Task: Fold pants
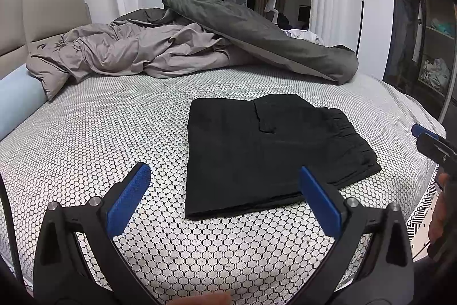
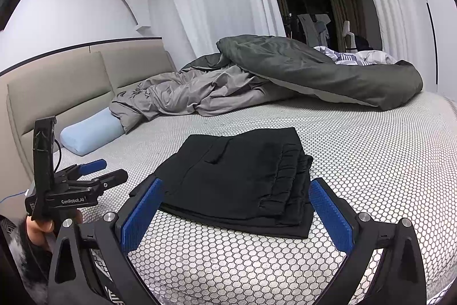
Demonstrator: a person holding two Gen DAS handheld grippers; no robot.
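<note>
Black pants [image 1: 265, 150] lie folded into a flat rectangle on the bed, waistband toward the right edge; in the right wrist view the pants [image 2: 242, 179] show stacked layers. My left gripper [image 1: 225, 199] hovers open just in front of the pants' near edge, nothing between its blue pads. My right gripper [image 2: 237, 210] is open too, above the near edge of the pants, holding nothing. In the right wrist view the left gripper [image 2: 111, 170] appears at the left, held by a hand. The right gripper's tip [image 1: 428, 136] shows at the right edge of the left wrist view.
The bed [image 1: 100, 133] has a hexagon-patterned cover. A crumpled grey duvet [image 1: 137, 50] and a dark duvet [image 1: 257, 30] pile at the far side. A light blue pillow [image 2: 88, 133] lies by the beige headboard [image 2: 57, 87]. A wardrobe [image 1: 422, 33] stands on the right.
</note>
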